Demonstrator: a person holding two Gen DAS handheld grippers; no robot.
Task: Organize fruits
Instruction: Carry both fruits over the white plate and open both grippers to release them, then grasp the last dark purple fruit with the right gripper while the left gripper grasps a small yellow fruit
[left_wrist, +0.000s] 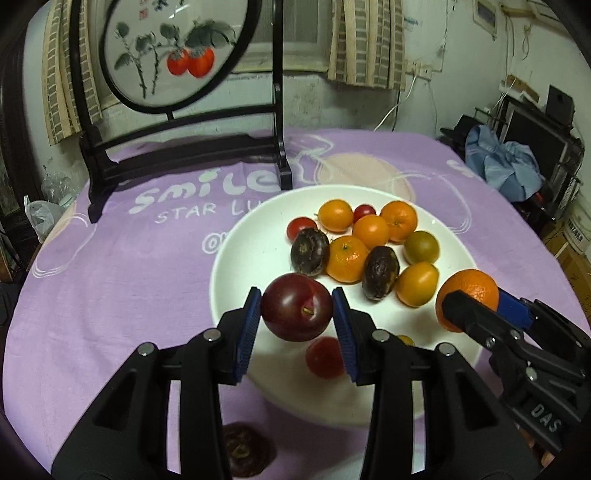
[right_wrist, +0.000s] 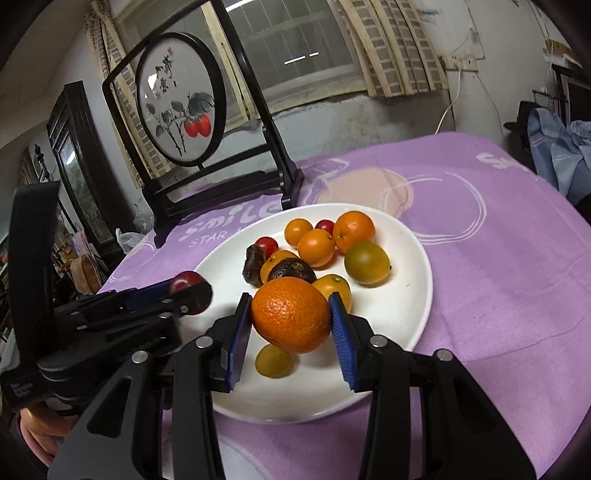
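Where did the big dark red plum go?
In the left wrist view, the round dark red plum is pinched in the left hand-held gripper, above the near edge of the white round plate.

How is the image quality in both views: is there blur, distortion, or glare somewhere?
Left wrist view: strong fisheye bending with dark corners; the framed painting is smeared, while the plum in the left gripper stays sharp. Right wrist view: same bending; ceiling lights reflect in the window; the orange in the right gripper is sharp.
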